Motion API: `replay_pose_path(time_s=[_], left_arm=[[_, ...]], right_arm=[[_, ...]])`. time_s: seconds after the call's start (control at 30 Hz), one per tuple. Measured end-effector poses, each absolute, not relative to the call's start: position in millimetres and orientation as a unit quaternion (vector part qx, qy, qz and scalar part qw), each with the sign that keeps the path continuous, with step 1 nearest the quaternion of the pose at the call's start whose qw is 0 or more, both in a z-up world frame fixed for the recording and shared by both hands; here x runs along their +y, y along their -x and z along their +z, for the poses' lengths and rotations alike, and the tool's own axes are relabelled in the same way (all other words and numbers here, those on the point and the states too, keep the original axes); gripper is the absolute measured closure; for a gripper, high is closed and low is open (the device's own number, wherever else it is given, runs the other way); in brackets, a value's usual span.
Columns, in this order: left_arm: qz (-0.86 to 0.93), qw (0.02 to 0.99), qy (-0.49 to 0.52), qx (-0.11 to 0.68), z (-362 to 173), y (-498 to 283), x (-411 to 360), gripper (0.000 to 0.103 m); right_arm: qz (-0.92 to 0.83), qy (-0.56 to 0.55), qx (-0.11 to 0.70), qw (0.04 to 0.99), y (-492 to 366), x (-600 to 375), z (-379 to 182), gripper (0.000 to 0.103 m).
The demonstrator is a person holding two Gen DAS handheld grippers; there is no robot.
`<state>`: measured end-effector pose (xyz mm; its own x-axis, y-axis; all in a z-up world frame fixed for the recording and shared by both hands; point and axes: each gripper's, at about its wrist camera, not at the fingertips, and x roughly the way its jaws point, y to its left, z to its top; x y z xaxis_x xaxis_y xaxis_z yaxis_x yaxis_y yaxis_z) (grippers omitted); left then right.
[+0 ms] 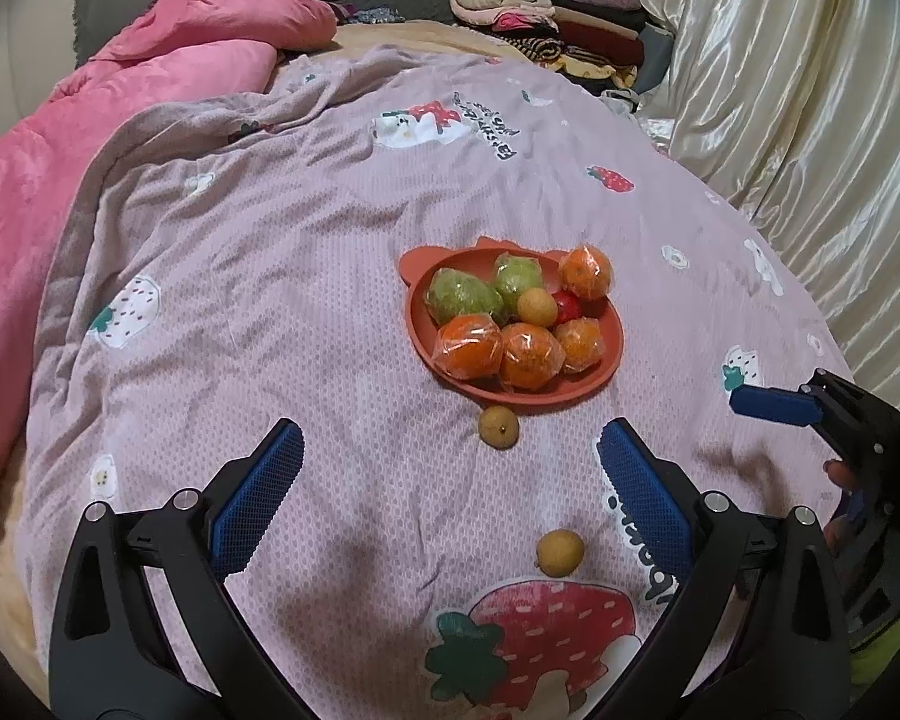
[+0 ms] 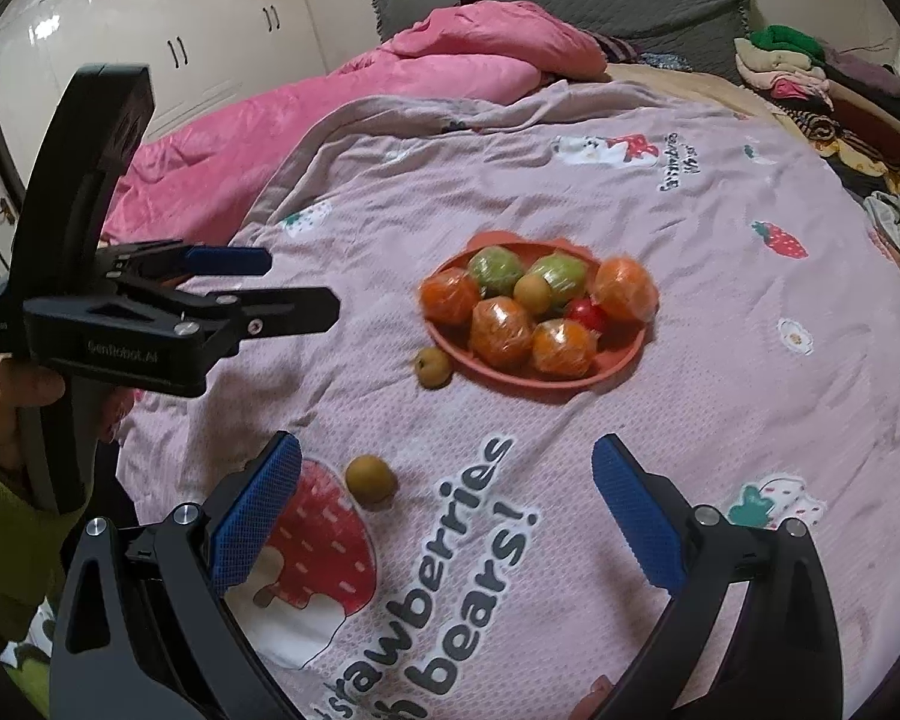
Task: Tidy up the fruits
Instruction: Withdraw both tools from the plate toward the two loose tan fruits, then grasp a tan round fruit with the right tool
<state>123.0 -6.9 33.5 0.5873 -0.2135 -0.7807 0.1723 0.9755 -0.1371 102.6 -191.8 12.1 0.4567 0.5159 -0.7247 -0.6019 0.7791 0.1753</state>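
An orange bear-shaped plate (image 1: 419, 330) (image 2: 570, 385) lies on the blanket. It holds several plastic-wrapped oranges (image 1: 469, 345) (image 2: 501, 330), two wrapped green fruits (image 1: 463, 295) (image 2: 495, 267), a red fruit (image 1: 567, 305) and a small tan fruit (image 1: 537, 307). Two more small tan fruits lie loose: one just before the plate (image 1: 499, 427) (image 2: 432, 366), one nearer me (image 1: 560, 552) (image 2: 371, 479). My left gripper (image 1: 450, 444) (image 2: 300, 285) is open and empty above the blanket. My right gripper (image 2: 447, 456) is open and empty too; one of its fingers (image 1: 774, 407) shows at the right.
The pink strawberry-print blanket (image 1: 270, 276) covers the bed. A pink duvet (image 1: 168, 60) is heaped at the far left. Folded clothes (image 1: 546, 18) are stacked at the far right by a cream curtain (image 1: 780, 90). White wardrobes (image 2: 150, 42) stand beyond the bed.
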Motion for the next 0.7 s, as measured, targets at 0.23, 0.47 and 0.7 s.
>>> replay_pose_path(time_s=[0.23,0.47,0.7], left_arm=[[-0.107,0.885,0.028,0.452,23.0,-120.2,-3.0,0.01],[-0.105,0.879,0.04,0.462,10.6,-116.4,6.7,0.01],[-0.109,0.873,0.05,0.473,-2.8,-118.4,12.4,0.018]], right_arm=[[0.332,0.073,0.414,0.844,-92.6,-179.8,-0.9,0.006],[0.336,0.091,0.419,0.839,-85.9,-168.3,-13.1,0.006],[0.344,0.106,0.428,0.829,-84.3,-154.9,-27.0,0.028]])
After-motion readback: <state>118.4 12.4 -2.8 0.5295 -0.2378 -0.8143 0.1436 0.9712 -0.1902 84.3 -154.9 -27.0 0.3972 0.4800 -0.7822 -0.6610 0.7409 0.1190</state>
